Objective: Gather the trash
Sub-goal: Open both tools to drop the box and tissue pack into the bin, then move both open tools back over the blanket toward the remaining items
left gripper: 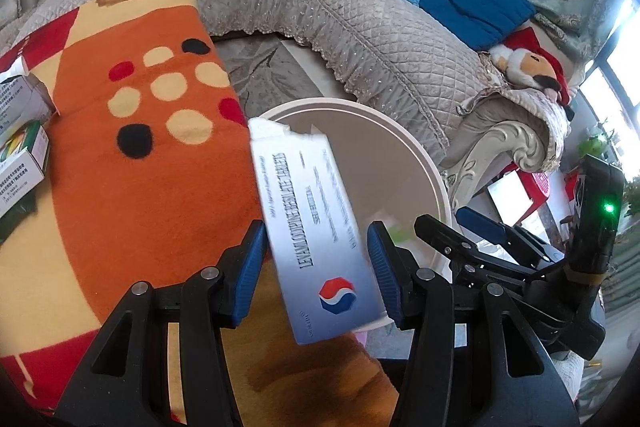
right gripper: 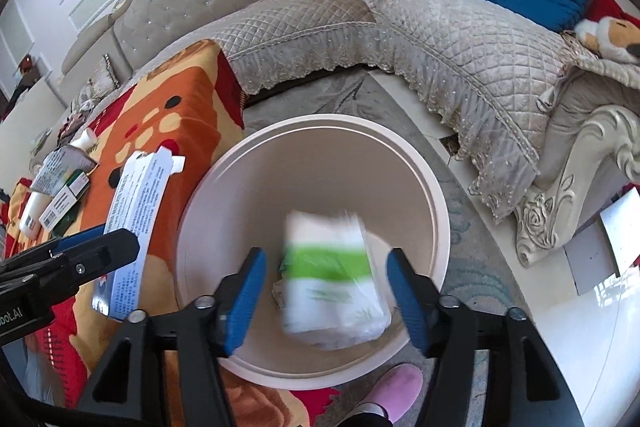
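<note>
Surface: orange blanket (left gripper: 132, 155) with dots, draped over something low. Bin (right gripper: 434, 195), pale and round, stands on the floor just right of it. Grey quilted sofa (left gripper: 384, 39) wraps the far side; blue cushion (left gripper: 476, 7) and plush toy (left gripper: 528, 65) lie on it far right.

My left claw (left gripper: 316, 255): blue pads either side of a white pill box (left gripper: 316, 211), jaws partly apart. Right pad looks on the box edge, left one close; can't tell if the grip is firm. Box sits tilted over the bin's near-left rim.

My right claw (right gripper: 326, 291): jaws wide, gripping nothing, hovering over the bin.

Right view only: a white-and-green pack (right gripper: 332, 279), blurred, inside the bin between my fingers; a pink slipper (right gripper: 394, 387) near the bin; bottles and more boxes (right gripper: 60, 191) far left on the blanket.

Left view only: my right claw's side with a green LED (left gripper: 609, 207), window (left gripper: 616, 95) far right.
</note>
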`<move>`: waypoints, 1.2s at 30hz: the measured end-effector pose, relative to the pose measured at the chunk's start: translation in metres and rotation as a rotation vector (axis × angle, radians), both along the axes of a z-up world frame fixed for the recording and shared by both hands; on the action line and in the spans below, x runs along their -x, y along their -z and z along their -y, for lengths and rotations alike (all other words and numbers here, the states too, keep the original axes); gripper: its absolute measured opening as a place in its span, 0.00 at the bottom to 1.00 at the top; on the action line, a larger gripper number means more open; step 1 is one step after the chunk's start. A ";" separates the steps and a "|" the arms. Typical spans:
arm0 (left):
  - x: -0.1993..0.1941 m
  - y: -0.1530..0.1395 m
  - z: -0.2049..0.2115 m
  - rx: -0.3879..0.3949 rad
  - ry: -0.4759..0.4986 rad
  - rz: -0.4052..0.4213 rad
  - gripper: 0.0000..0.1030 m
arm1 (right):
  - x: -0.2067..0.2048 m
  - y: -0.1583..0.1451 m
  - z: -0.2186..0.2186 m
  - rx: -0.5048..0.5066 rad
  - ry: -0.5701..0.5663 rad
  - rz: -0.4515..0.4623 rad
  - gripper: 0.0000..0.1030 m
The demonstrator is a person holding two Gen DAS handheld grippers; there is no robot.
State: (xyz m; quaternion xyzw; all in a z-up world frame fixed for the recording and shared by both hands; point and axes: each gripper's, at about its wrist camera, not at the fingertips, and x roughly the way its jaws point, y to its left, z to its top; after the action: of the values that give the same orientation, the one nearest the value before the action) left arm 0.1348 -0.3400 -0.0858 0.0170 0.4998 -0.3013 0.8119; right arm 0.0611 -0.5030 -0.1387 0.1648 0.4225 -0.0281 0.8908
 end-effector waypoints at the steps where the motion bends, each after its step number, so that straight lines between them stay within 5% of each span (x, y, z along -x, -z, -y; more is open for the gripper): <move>1: 0.000 0.000 0.000 0.004 0.000 -0.003 0.52 | 0.000 0.000 0.000 0.000 0.001 -0.002 0.64; 19: 0.006 -0.009 -0.021 -0.005 -0.043 0.040 0.56 | 0.002 -0.005 -0.026 0.018 -0.048 -0.007 0.64; 36: -0.007 -0.014 -0.109 -0.045 -0.185 0.075 0.56 | -0.011 -0.028 -0.087 0.026 -0.163 0.027 0.64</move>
State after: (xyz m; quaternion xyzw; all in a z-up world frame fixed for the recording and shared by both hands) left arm 0.1418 -0.2310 -0.0714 0.0002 0.4751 -0.2130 0.8538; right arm 0.0719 -0.4162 -0.1109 0.1186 0.4221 0.0415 0.8978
